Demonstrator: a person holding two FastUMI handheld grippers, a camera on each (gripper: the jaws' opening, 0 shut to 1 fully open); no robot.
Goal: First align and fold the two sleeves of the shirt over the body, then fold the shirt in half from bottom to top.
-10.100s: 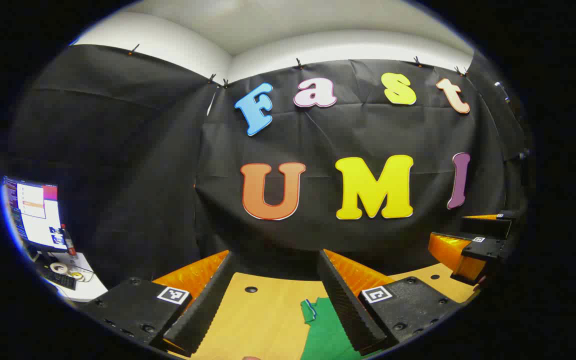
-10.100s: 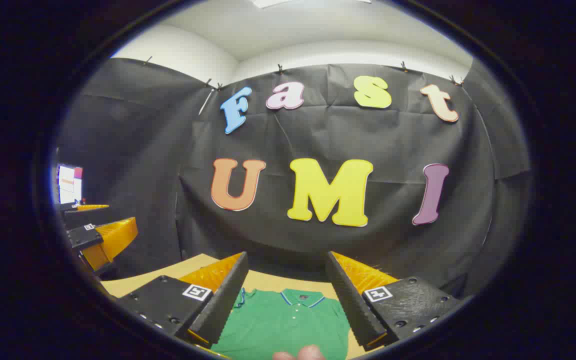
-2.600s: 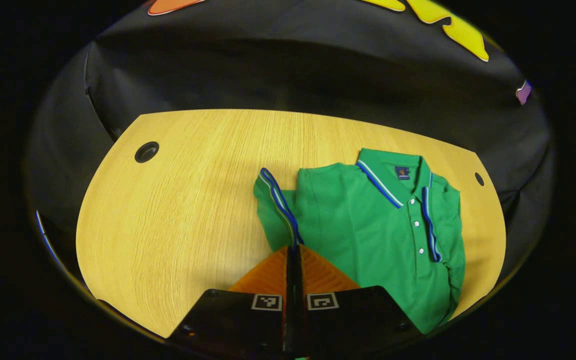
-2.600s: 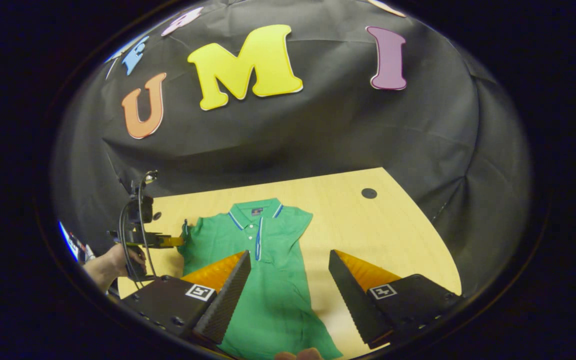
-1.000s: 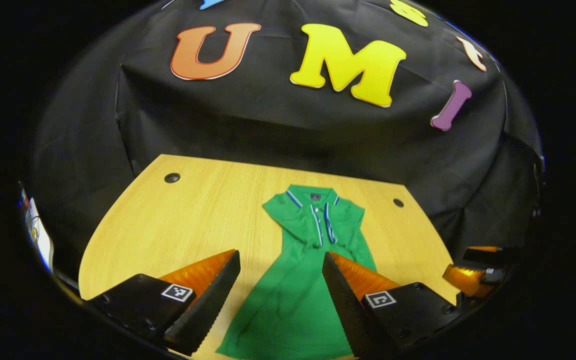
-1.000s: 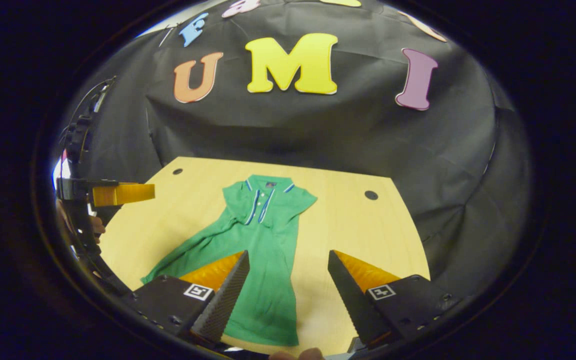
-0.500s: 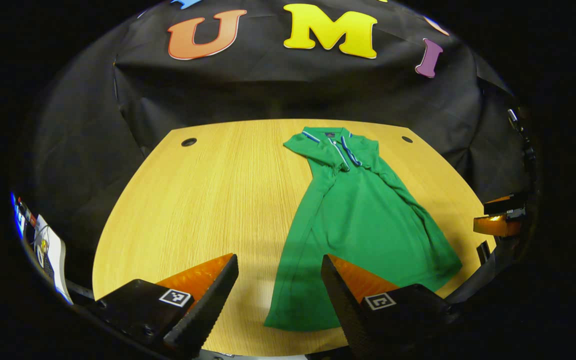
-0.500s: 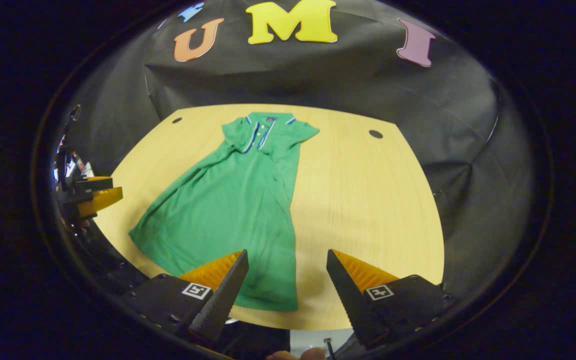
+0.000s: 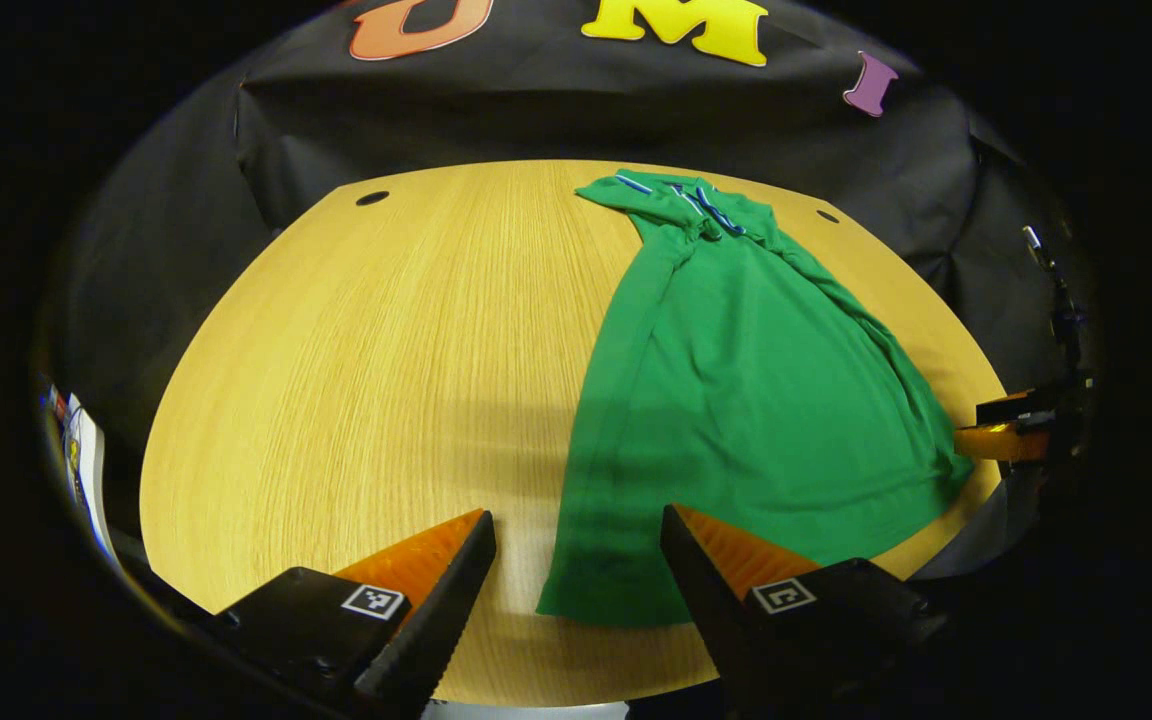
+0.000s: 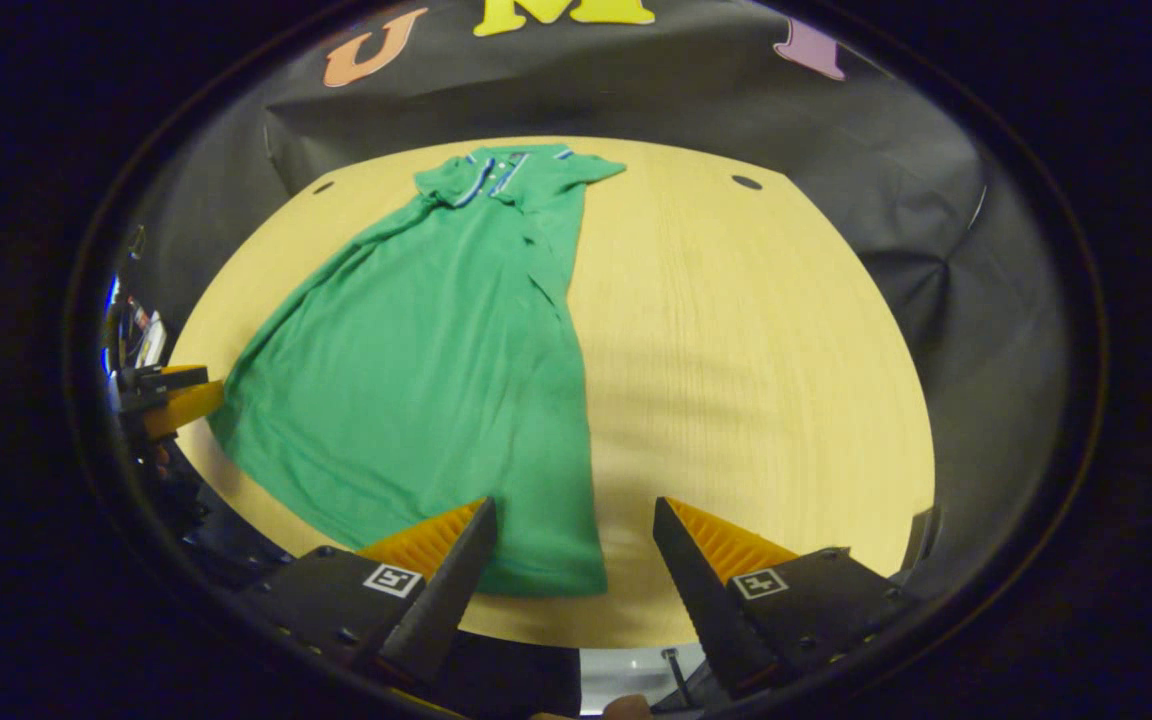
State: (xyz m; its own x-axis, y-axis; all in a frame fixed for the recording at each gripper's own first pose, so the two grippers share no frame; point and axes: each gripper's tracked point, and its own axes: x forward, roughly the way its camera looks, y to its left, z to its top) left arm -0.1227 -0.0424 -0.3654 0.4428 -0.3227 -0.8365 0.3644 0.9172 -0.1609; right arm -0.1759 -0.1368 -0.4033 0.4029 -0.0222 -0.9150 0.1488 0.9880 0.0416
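A green polo shirt point(image 9: 736, 380) point(image 10: 436, 350) lies flat on the wooden table, collar at the far end, both sleeves folded in over the body. Its hem lies near the table's front edge. My left gripper point(image 9: 576, 560) is open, hovering just above the hem's left corner, nothing between its fingers. My right gripper point(image 10: 571, 550) is open too, above the hem's right corner, and it holds nothing. In the left gripper view the right gripper point(image 9: 1006, 430) shows at the far right edge; in the right gripper view the left gripper point(image 10: 166, 400) shows at the far left.
The wooden table point(image 9: 356, 380) point(image 10: 756, 380) has round cable holes at its far corners point(image 9: 372, 198) point(image 10: 746, 182). Black cloth wall stands close behind the table. The table's front edge lies just under both grippers.
Both grippers have dropped and tilted down toward the shirt's hem at the front edge, so the shirt looms larger. Earlier the left gripper let go of the left sleeve after laying it over.
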